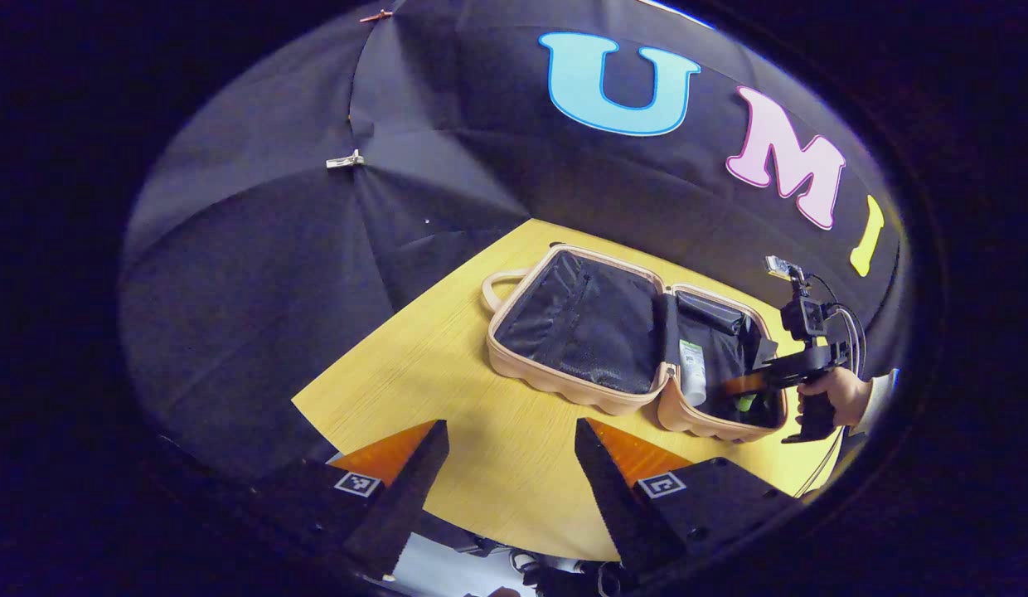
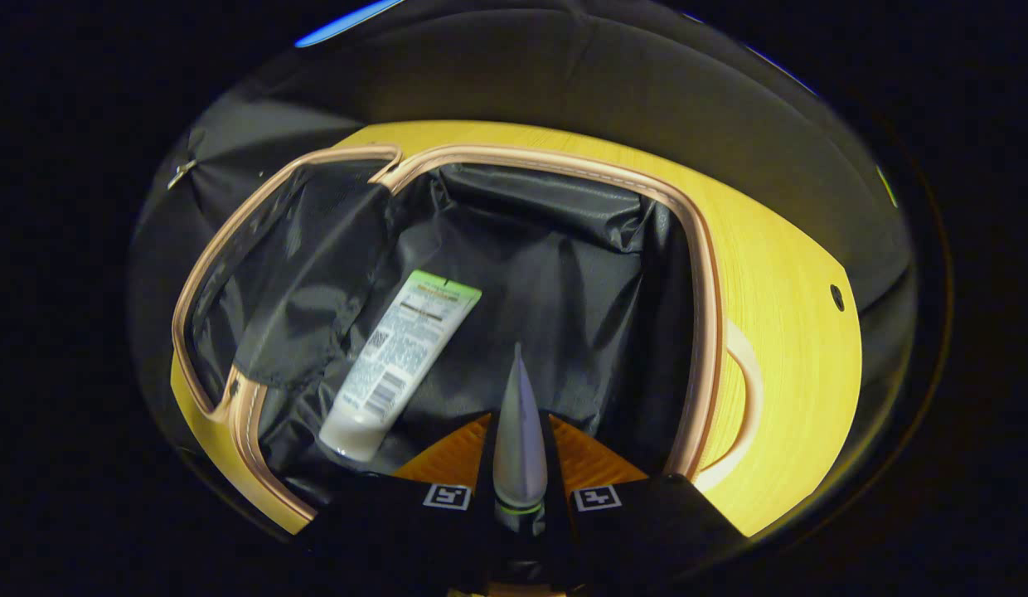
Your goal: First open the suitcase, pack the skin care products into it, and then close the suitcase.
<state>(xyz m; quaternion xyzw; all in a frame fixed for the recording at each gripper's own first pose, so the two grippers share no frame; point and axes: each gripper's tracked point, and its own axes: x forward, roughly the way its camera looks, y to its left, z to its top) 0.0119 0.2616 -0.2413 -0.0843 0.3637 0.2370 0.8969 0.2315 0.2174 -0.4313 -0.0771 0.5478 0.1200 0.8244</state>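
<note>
So the suitcase [image 1: 622, 348] is already lying flat and wide open on the yellow table [image 1: 448, 390], both halves lined in black fabric, and that's why we can just drop stuff straight in from above. In the right gripper view one white tube [image 2: 398, 365] with a green end is lying on the lining of the half we're over, cap end toward us, leaning close to the hinge side next to the loose flap of the divider. Our right gripper [image 2: 520, 464] is hanging right above that same half with its jaws pinched closed on a second, silvery tube [image 2: 520, 431], which we're holding edge-on, thin crimped end pointing away, green band at the cap end tucked between the fingers. We'd guess it's held like that so it can be let go next to the first tube. From the left gripper view you can see the right gripper and the hand [image 1: 837, 394] holding it at the far half of the case. Our left gripper [image 1: 506, 464] is parked well back over bare table, jaws spread wide, nothing in them, probably waiting for the lid-closing bit. As for writing: the white tube has small print and a barcode, but it's way too tiny for us to read, so no brand to report.
</note>
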